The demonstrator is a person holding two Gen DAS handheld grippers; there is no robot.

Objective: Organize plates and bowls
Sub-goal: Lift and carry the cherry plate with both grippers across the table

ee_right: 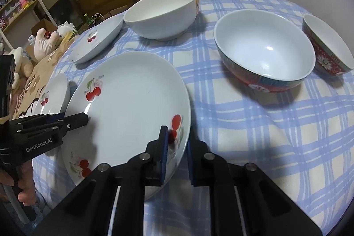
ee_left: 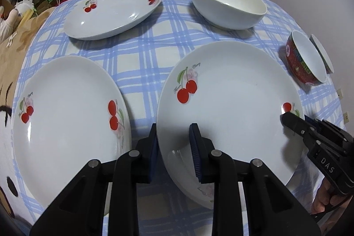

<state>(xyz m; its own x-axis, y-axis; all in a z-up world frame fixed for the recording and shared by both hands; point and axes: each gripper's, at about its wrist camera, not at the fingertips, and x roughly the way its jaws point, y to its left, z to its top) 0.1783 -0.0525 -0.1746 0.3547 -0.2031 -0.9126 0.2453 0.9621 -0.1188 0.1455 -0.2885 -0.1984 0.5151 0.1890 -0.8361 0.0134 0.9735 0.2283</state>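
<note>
Cherry plate sits pinched at two spots on its rim: my left jaws clamp its near left edge, one pad inside the dish and one outside, while my right jaws squeeze its near right edge beside a red cherry print. It is tilted over the checked cloth of the desk. Just left of my left jaws lies a second cherry plate, flat on the cloth. Beyond it, further from me, rests a third cherry plate. Ahead stands a white bowl. Ahead of my right jaws is a red patterned bowl, with a smaller red bowl to its right.
</note>
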